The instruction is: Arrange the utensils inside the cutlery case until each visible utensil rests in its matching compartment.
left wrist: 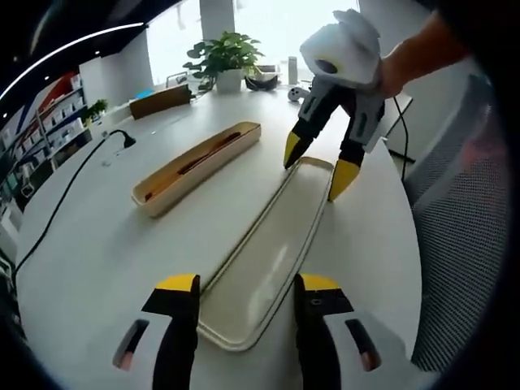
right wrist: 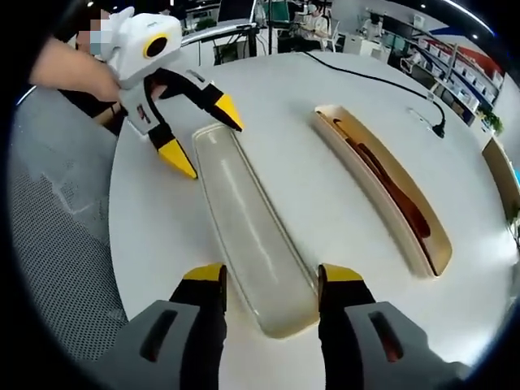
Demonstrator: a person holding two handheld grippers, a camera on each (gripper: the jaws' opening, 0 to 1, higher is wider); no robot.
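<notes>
While both claws hang spread over the bare lid [right wrist: 252,236], the case [right wrist: 382,183] holds brown utensils [right wrist: 390,183]

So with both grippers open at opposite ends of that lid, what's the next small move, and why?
Probably close both grippers on the lid's ends. The left gripper and right gripper each straddle an end of the translucent lid, which lies flat on the table apart from the case holding dark utensils.

I see the lid [left wrist: 268,260] flat on the tabletop [left wrist: 97,252], cutlery case [left wrist: 199,166] just left, utensils [left wrist: 207,158] inside, plant [left wrist: 223,57] at far edge.
</notes>
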